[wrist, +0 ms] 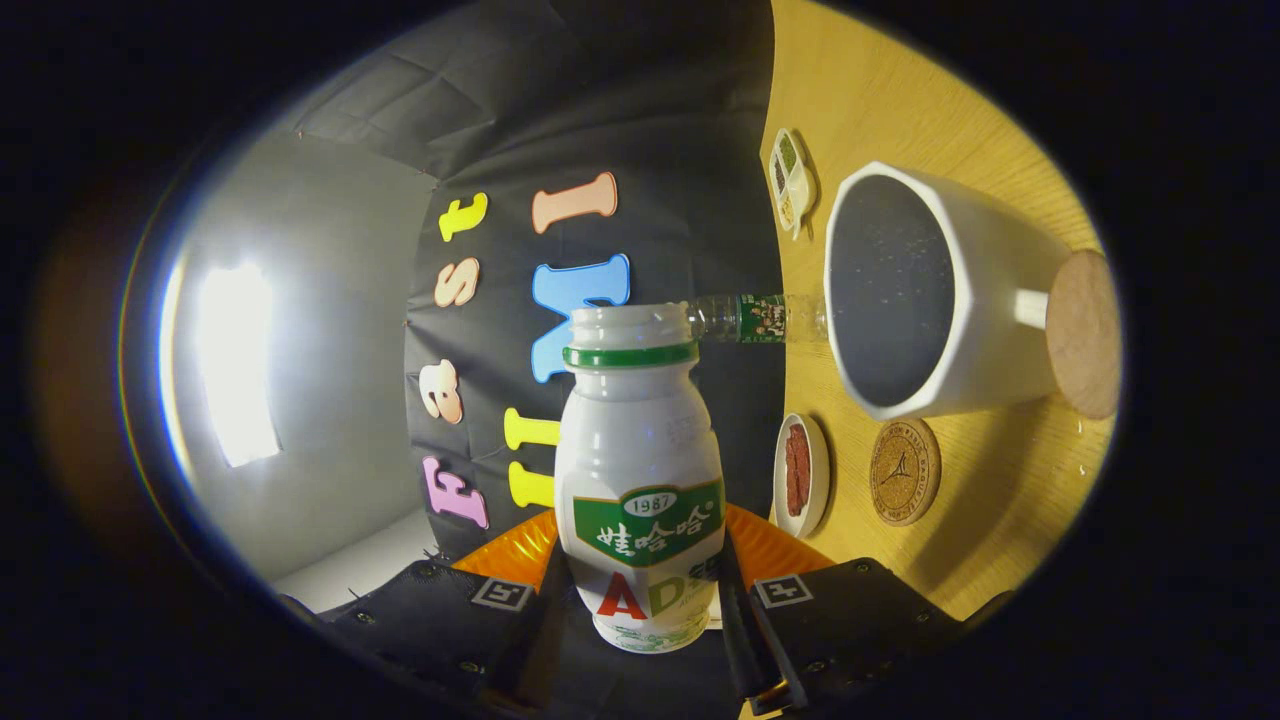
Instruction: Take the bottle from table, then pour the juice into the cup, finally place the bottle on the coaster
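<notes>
A white juice bottle [640,470] with a green label and a green neck ring sits between my fingers, and my gripper [638,612] is shut on its lower body. Its mouth is uncapped. The whole view is rolled, so the bottle lies tipped sideways relative to the wooden table [890,90]. A white cup [985,300] with a dark inside stands beyond and to one side of the bottle's mouth, on a round wooden base [1088,335]. No juice shows in the air. A round cork coaster [905,472] lies flat on the table beside the cup.
A small white dish with something red [800,475] lies between the bottle and the cork coaster. A clear plastic bottle [762,318] stands behind the cup's rim. A small divided condiment dish [790,180] sits farther along the table. The booth's wall is behind.
</notes>
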The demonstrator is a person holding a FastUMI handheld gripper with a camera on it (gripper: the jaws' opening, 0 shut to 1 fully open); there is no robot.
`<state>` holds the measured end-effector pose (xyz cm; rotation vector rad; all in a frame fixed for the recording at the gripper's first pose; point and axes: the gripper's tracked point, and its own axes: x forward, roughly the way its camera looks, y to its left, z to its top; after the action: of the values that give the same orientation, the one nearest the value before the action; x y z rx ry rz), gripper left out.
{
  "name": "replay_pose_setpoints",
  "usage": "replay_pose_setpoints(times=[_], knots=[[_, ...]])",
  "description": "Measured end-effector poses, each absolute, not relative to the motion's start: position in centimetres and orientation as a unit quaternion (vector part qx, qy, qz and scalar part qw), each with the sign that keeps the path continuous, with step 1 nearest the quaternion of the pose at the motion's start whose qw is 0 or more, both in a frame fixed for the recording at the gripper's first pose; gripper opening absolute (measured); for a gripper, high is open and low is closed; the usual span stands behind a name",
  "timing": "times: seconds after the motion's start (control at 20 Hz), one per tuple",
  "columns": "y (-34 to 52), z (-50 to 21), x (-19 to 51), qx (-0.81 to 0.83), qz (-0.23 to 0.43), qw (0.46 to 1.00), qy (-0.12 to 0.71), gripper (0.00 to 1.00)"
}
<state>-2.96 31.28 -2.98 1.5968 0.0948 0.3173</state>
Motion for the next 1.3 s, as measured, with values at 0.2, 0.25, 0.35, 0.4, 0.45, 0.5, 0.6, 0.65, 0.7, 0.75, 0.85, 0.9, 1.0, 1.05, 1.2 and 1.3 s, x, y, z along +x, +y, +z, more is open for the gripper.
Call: replay_pose_setpoints(times=[0.2, 0.25, 0.35, 0.4, 0.45, 0.5, 0.6, 0.65, 0.7, 0.75, 0.85, 0.9, 1.0, 1.05, 1.2, 1.3], knots=[[31.3, -2.9, -3.0, 0.726, 0.141, 0.672, 0.043, 0.66], [31.4, -2.8, -3.0, 0.729, 0.142, 0.668, 0.042, 0.66], [31.4, -2.6, -2.9, 0.735, 0.143, 0.662, 0.041, 0.66], [31.5, -2.6, -2.9, 0.736, 0.143, 0.66, 0.042, 0.66], [31.6, -2.6, -2.9, 0.738, 0.143, 0.658, 0.042, 0.66], [31.7, -2.6, -2.9, 0.738, 0.144, 0.657, 0.042, 0.66], [31.8, -2.5, -2.9, 0.738, 0.146, 0.657, 0.042, 0.66], [31.7, -2.5, -3.1, 0.738, 0.146, 0.657, 0.042, 0.66], [31.8, -2.3, -3.1, 0.738, 0.147, 0.657, 0.042, 0.66], [31.7, -2.2, -3.1, 0.738, 0.148, 0.657, 0.042, 0.66], [31.8, -2.2, -3.0, 0.74, 0.148, 0.655, 0.041, 0.66], [31.7, -2.2, -3.1, 0.741, 0.148, 0.654, 0.04, 0.66], [31.6, -2.1, -3.0, 0.742, 0.148, 0.652, 0.04, 0.66], [31.7, -2.1, -3.0, 0.743, 0.148, 0.651, 0.04, 0.66], [31.6, -2.0, -3.0, 0.746, 0.15, 0.648, 0.039, 0.66], [31.7, -1.9, -3.1, 0.747, 0.152, 0.646, 0.039, 0.66]])
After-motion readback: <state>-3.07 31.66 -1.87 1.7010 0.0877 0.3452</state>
